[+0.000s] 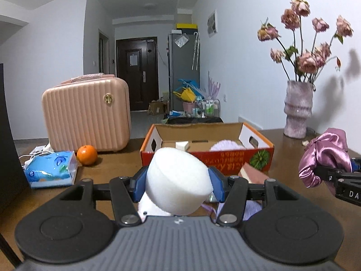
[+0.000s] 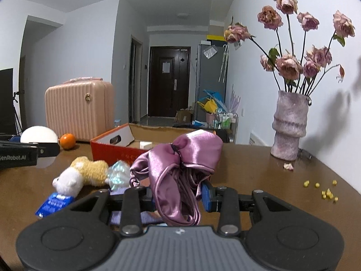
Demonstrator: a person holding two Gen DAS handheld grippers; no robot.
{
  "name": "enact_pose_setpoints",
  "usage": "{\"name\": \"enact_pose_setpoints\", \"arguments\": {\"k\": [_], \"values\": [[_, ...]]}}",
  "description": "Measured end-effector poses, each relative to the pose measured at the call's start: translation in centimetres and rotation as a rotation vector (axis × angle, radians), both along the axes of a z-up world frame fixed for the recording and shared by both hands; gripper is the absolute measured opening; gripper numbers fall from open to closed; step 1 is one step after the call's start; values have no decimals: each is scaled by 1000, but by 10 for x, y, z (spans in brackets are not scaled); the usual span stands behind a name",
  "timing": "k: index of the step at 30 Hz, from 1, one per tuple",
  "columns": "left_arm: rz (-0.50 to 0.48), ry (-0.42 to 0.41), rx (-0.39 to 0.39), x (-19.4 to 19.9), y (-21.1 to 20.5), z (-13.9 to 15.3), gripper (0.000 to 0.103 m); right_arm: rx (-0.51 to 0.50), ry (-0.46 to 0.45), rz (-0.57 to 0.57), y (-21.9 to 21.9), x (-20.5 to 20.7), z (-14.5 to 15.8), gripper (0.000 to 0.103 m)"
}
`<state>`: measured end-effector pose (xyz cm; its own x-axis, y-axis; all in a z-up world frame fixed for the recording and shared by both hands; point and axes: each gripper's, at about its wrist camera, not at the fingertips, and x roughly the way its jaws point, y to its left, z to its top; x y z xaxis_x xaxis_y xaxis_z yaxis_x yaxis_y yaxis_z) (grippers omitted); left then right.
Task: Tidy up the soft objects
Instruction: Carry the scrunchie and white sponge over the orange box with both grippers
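My left gripper [image 1: 178, 184] clamps the white sponge [image 1: 178, 180] at frame centre; my right gripper [image 2: 178, 194] pinches purple satin cloth [image 2: 180, 169], cardboard box [image 1: 259, 155] behind.

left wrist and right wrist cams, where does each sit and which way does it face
Left wrist: on the left gripper, facing along its fingers at the white sponge it clamps and the cardboard box; the right gripper shows at the frame's right edge.
Right wrist: on the right gripper, shut on the purple satin cloth, facing the same box; the left gripper shows far left.
Shared: box, pink suitcase, orange, vase.
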<state>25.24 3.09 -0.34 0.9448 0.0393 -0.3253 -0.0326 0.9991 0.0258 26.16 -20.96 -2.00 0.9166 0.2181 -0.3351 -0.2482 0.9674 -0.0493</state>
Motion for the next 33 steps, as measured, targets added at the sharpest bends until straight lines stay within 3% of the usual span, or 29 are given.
{"name": "enact_pose_setpoints", "arguments": {"k": [20, 33], "values": [[14, -63, -103, 60, 15, 31, 58, -20, -69, 24, 32, 68, 37, 35], [1, -68, -116, 115, 19, 33, 58, -23, -11, 33, 28, 126, 39, 35]]}}
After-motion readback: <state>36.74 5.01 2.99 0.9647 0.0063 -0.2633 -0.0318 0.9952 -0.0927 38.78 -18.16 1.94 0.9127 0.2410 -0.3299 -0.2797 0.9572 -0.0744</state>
